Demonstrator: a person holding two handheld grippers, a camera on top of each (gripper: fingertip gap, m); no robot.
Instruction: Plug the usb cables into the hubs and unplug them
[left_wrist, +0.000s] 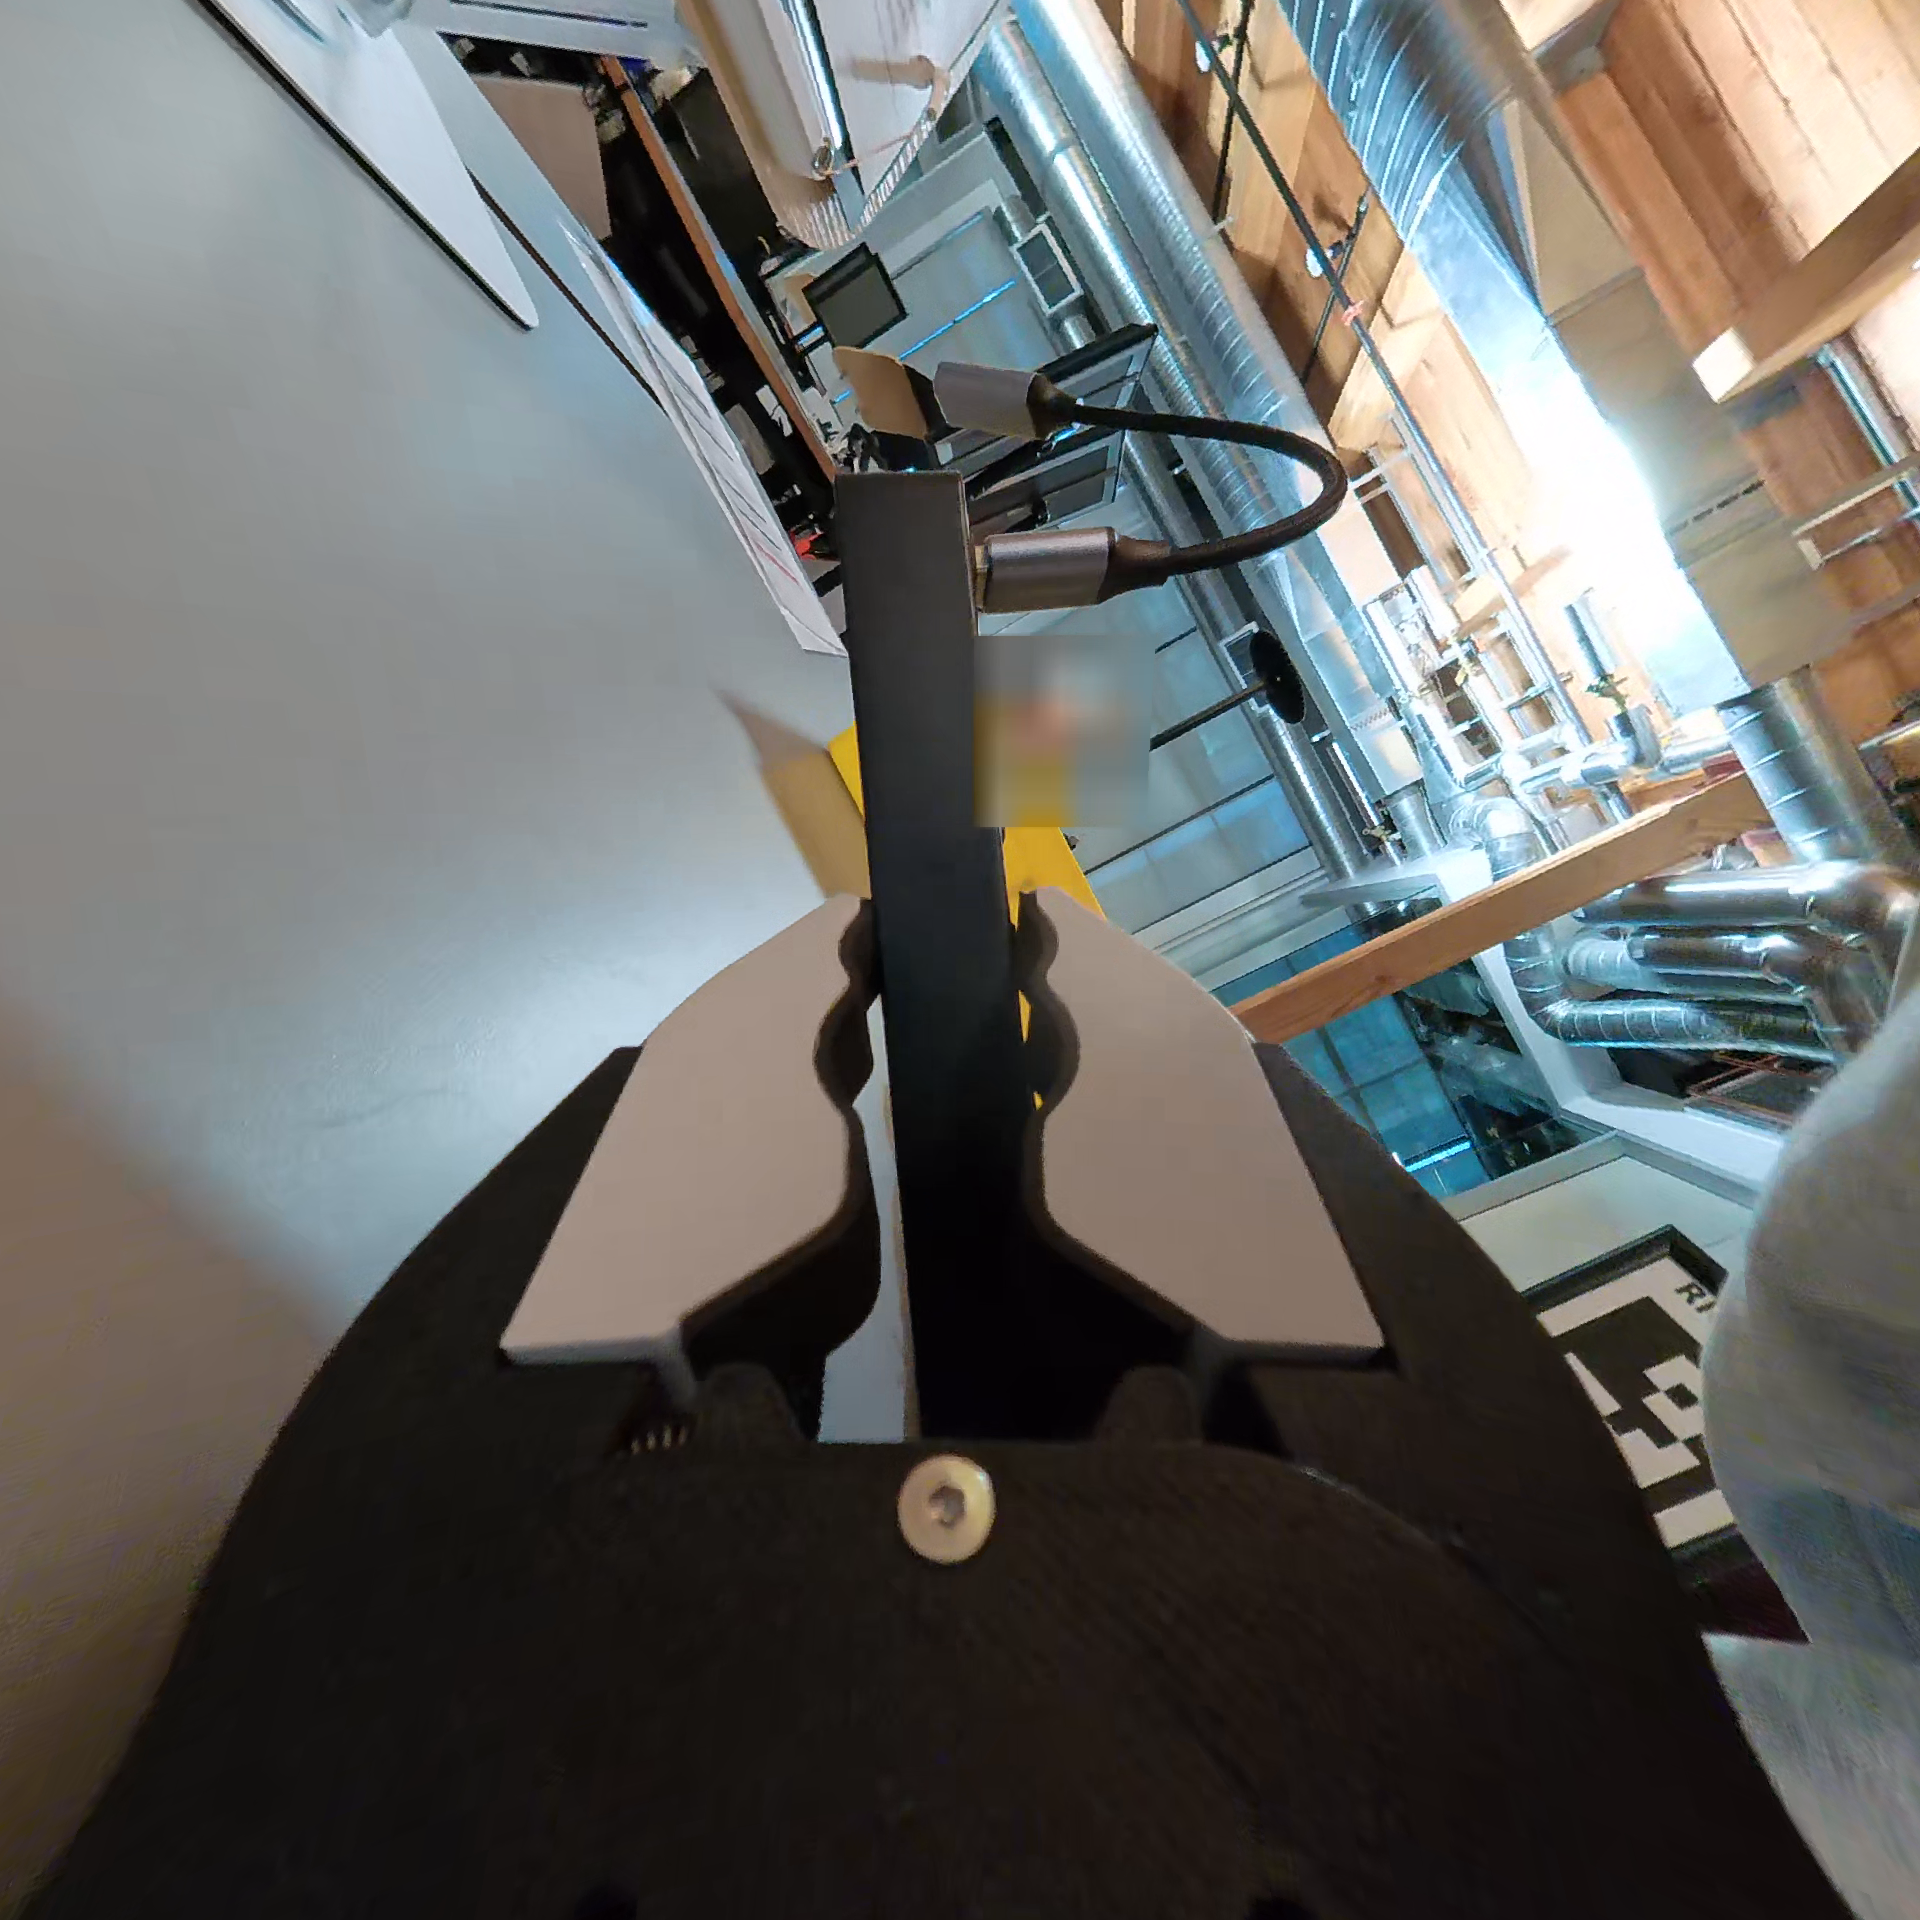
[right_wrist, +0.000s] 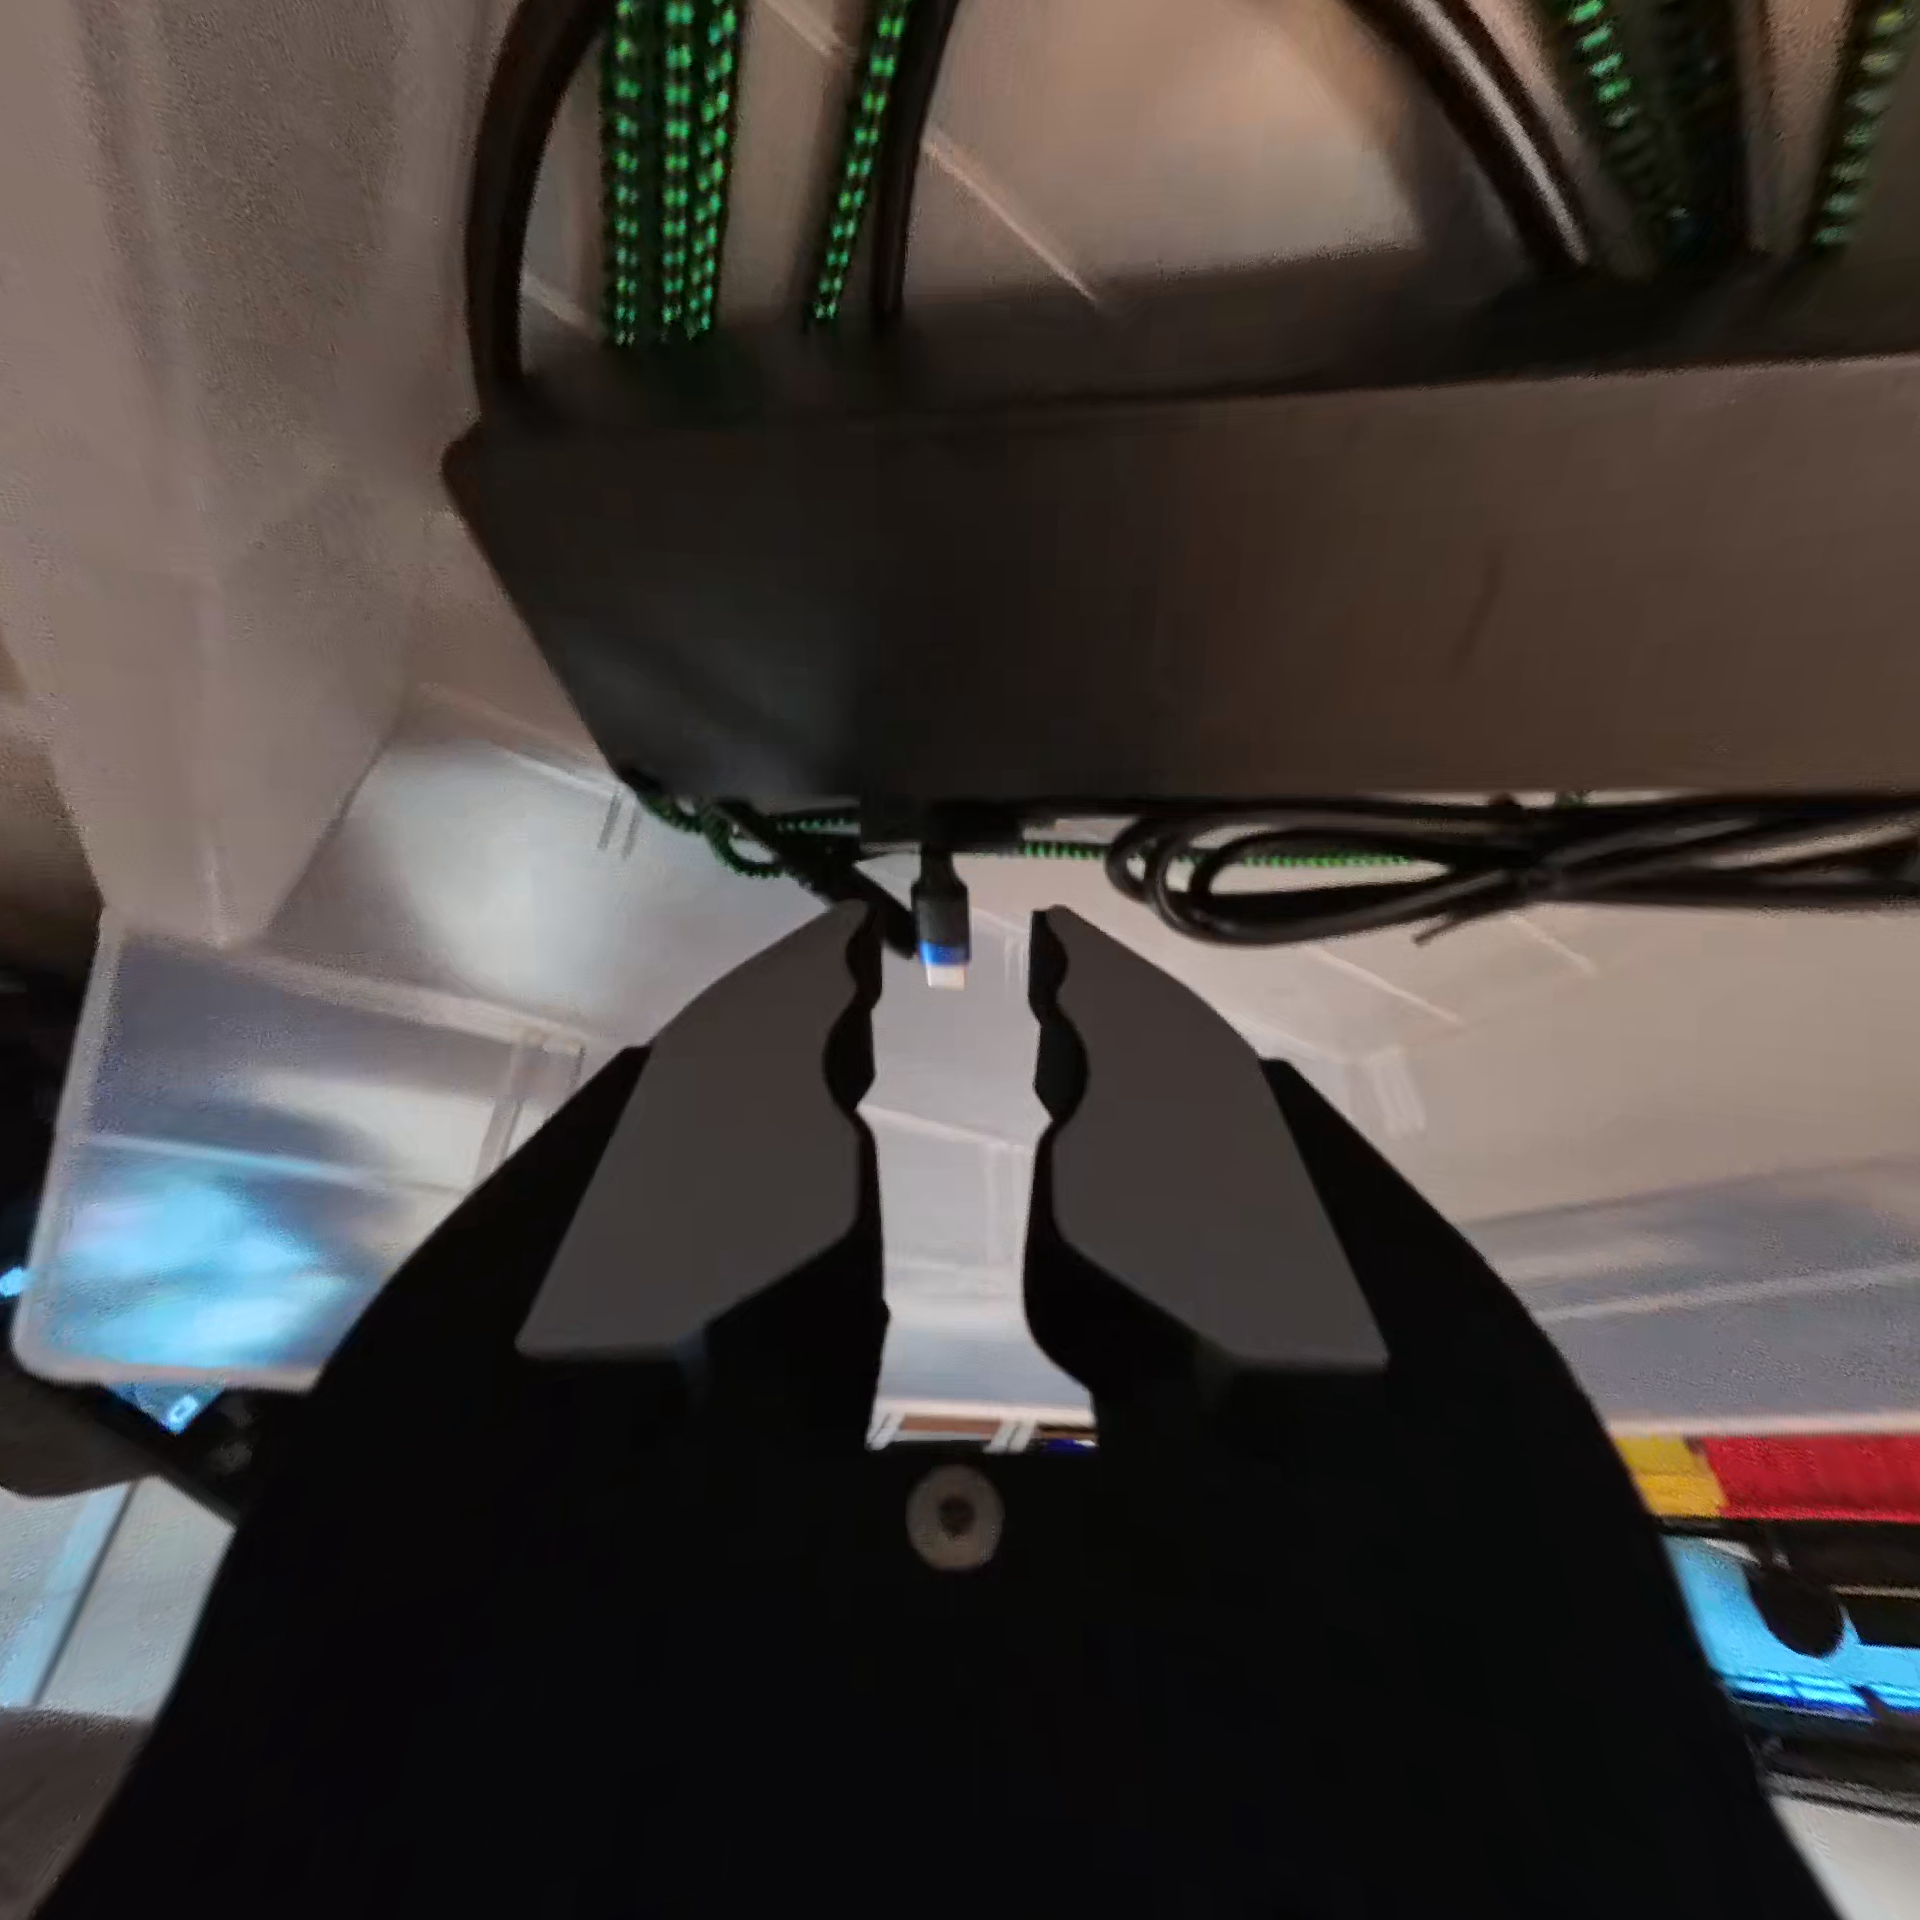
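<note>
Nearest the lens in the left wrist view: left gripper (left_wrist: 943, 914), black body with grey finger plates, jaws clenched on a slim black hub (left_wrist: 920, 748) standing up the middle of the frame. Plugged into the hub's right edge near its top: a grey metal connector (left_wrist: 1044, 569) on a short black braided cable (left_wrist: 1273, 488), looped up and back left to a second grey connector (left_wrist: 982, 398), hanging free above the hub's tip. Behind the hub, partly hidden: something yellow (left_wrist: 847, 774) and a tan strip (left_wrist: 805, 810), too blurred to identify. Grey tabletop (left_wrist: 312, 779) across the left half, sheets of paper (left_wrist: 717, 457) toward the upper centre. Pale sleeve (left_wrist: 1829, 1299) at the right edge, over a black-and-white printed marker (left_wrist: 1652, 1392).

Right wrist view, blurred and dim: right gripper (right_wrist: 954, 920) released, a clear gap between the finger plates, nothing held. Just beyond the fingertips, at frame centre: a small black cable plug (right_wrist: 940, 904) with a blue band and pale tip, pointing back toward the camera. Above it, a dark box-like block (right_wrist: 1143, 592) across the upper middle; green-and-black braided cables (right_wrist: 665, 177) running down behind it at the top; thin black cables (right_wrist: 1455, 868) bundled along its lower edge on the right. Translucent plastic container (right_wrist: 239, 1153) at the left.
</note>
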